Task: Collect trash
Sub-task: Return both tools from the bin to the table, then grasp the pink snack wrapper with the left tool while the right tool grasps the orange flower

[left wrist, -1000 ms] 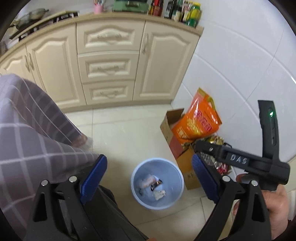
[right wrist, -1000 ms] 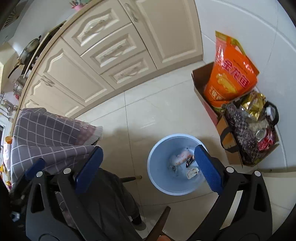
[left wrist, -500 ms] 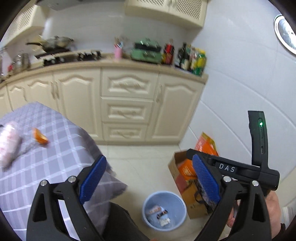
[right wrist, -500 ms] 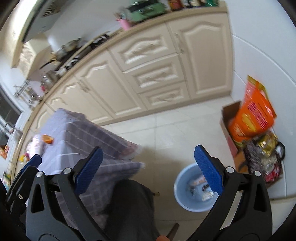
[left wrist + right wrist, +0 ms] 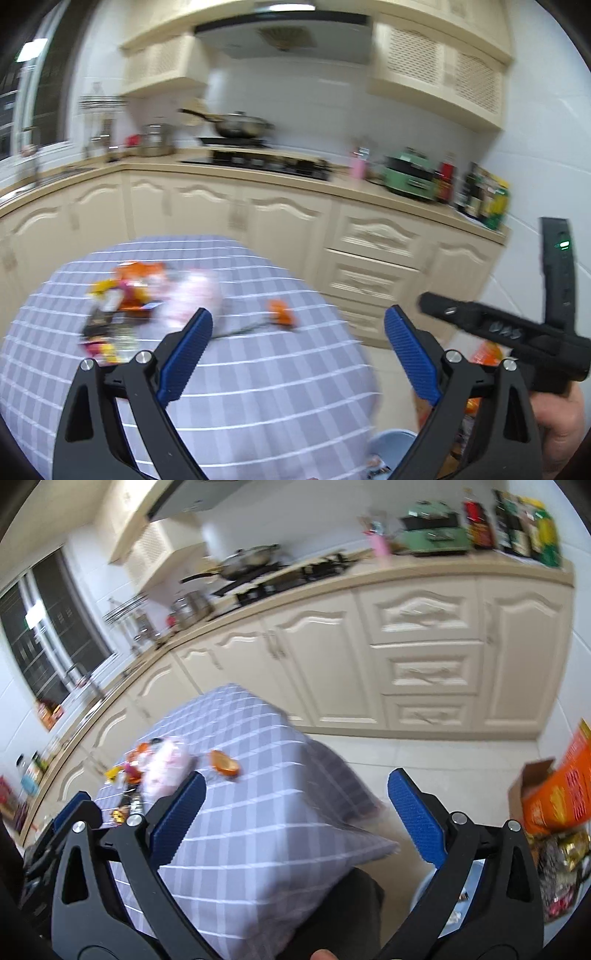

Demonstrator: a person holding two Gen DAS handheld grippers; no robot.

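Trash lies on the purple checked tablecloth (image 5: 258, 369): a pile of colourful wrappers (image 5: 118, 299), a pink-white crumpled bag (image 5: 192, 295) and an orange peel piece (image 5: 281, 312). The same bag (image 5: 166, 768), wrappers (image 5: 129, 771) and peel (image 5: 223, 763) show in the right wrist view. My left gripper (image 5: 297, 345) is open and empty above the near table edge. My right gripper (image 5: 295, 808) is open and empty, right of the table corner. The blue trash bin (image 5: 391, 443) shows only as a rim on the floor, also in the right wrist view (image 5: 424, 882).
Cream kitchen cabinets (image 5: 424, 657) run behind the table, with a stove and pan (image 5: 236, 127) on the counter. A cardboard box with an orange bag (image 5: 554, 794) and snack packets stands on the floor at right. The view is motion-blurred.
Both grippers have swung up from the blue bin on the floor toward the table. The trash on the tablecloth has come into view. Both stay open and empty.
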